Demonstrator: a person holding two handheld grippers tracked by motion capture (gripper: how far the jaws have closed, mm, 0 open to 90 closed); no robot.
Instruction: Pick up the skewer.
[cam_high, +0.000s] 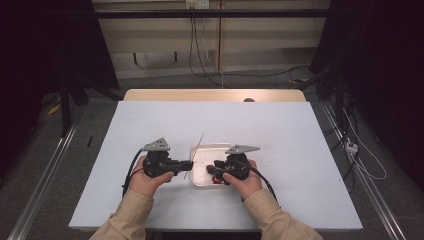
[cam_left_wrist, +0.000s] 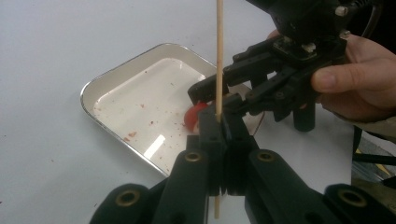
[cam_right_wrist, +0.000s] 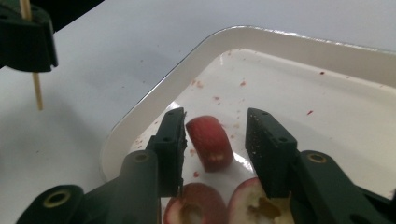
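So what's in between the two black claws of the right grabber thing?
A red apple piece stands between the open jaws of the right gripper, inside the white tray. The right gripper view shows it, with the piece against one jaw.

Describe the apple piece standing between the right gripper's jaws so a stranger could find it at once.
Start at the shallow white rectangular tray on the pale table. At its near end lie three red-skinned apple pieces; the one meant stands upright between the right gripper's open jaws. The two others lie closer to the camera, cut flesh showing.
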